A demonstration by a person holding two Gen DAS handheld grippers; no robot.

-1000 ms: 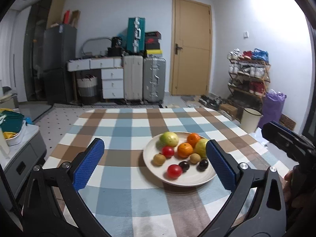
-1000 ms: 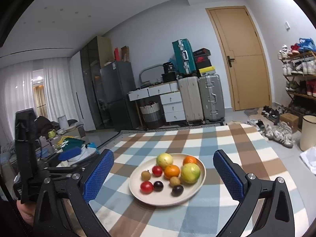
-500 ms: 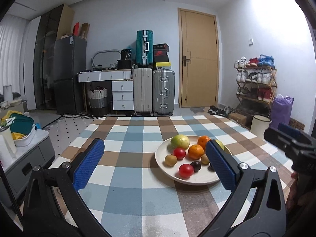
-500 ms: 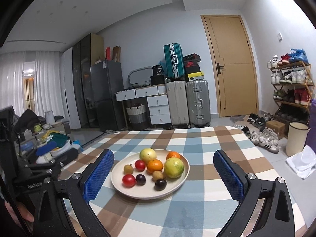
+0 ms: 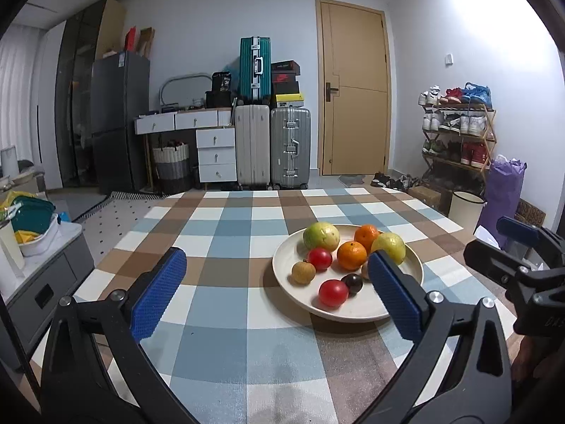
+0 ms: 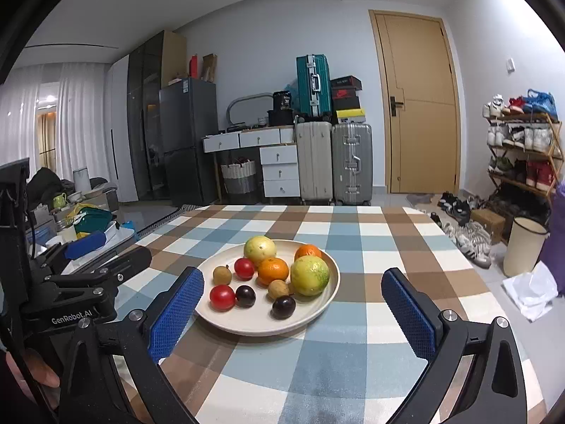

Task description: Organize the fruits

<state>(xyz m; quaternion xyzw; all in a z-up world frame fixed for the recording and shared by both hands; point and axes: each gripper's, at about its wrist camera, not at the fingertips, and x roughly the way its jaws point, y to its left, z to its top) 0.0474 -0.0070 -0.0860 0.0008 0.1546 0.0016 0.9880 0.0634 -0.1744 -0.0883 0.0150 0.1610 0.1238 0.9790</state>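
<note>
Sitting on one plate (image 6: 328, 293): ten fruits, two tomatoes (image 6: 222, 297), two oranges (image 6: 272, 271).

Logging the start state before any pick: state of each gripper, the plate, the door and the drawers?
Left gripper: open, empty.
Right gripper: open, empty.
Round cream plate: loaded with fruit, upright on the checked tablecloth.
Tan wooden door: shut.
White drawers: shut.
</note>
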